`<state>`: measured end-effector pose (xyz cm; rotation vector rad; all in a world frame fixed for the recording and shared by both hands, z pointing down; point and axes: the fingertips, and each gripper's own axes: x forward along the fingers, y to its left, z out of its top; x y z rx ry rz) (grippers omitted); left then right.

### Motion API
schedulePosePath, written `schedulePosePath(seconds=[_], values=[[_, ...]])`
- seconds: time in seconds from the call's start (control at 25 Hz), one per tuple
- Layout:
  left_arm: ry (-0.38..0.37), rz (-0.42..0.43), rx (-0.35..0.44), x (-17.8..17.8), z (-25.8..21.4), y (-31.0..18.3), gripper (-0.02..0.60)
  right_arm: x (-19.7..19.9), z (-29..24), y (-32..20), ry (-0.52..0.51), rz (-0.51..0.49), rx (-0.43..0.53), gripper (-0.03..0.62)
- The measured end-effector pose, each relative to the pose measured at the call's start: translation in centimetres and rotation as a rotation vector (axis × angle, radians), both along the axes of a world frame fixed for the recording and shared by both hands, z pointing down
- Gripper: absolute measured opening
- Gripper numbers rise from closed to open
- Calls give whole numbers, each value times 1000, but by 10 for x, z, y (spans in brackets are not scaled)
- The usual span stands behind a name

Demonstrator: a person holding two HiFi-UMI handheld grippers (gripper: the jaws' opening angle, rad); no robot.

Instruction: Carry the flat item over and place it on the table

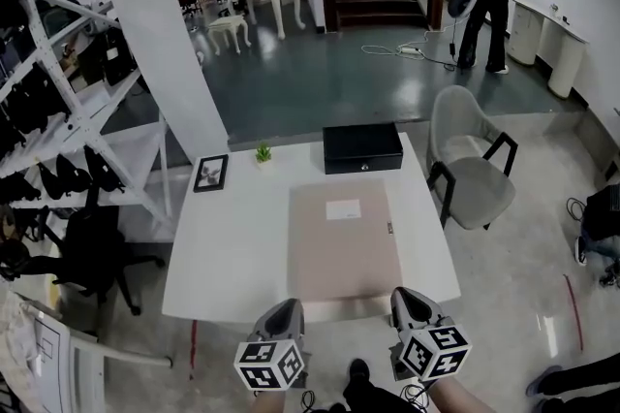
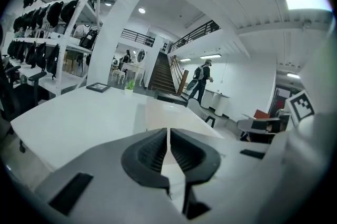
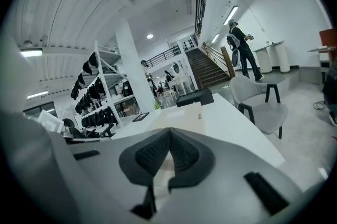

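White table, beige board, illegible label

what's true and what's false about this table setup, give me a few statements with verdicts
The flat beige item lies on the white table. True.
Both tongs are wide open. False: the tongs of the left gripper and the right gripper are closed.
A black box sits at the item's far end. True.
The grey chair stands at the table's left side. False: it is at the right side.
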<state>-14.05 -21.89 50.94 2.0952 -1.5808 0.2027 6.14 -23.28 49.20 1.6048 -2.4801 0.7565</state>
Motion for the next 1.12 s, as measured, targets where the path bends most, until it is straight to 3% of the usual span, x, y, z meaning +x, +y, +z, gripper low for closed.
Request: schedulePosePath(seconds=[0.48, 1.12], values=[[-97, 43, 10, 0, -7, 8, 25, 8, -2, 9, 87, -1, 26, 0], [-101, 36, 16, 6, -8, 6, 25, 8, 7, 21, 134, -12, 13, 0]])
